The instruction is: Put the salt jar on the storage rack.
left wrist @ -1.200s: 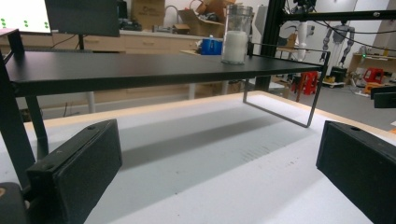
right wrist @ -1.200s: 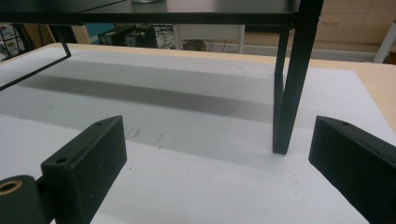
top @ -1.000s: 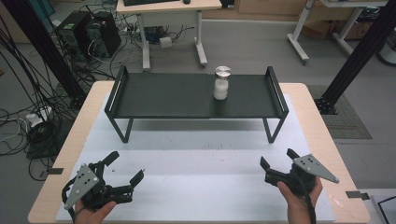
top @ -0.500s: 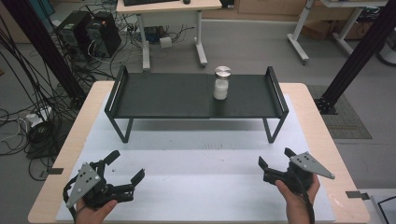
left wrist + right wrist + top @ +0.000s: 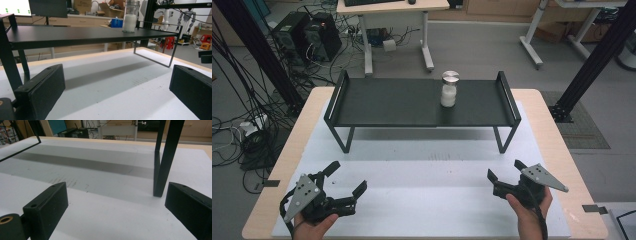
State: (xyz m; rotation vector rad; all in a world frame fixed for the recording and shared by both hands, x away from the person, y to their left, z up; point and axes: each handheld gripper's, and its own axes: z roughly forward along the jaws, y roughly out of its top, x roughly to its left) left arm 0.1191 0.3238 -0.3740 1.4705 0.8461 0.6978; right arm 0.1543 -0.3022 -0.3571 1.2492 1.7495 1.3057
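Currently left claw sits at the near-left of the table, jaws wide apart, nothing between them, held low by the left hand coming in from the bottom edge. Grey plate on top, claw angled toward table centre. Left gripper view: both black jaws splayed just over the white mat, looking under the shelf.

Right claw at near-right, jaws also apart and empty, gripped by the right hand, pointing up and left toward the shelf's right leg. Right gripper view has that leg standing between the jaws, farther off, not touched.

Farther out: black metal shelf stands across the far half of the table on thin legs. Small jar with white contents and a metal lid upright on the shelf, right of centre, well apart from both claws.

Versus a second ago: right claw has shifted slightly left and forward; left claw, jar, shelf unchanged.
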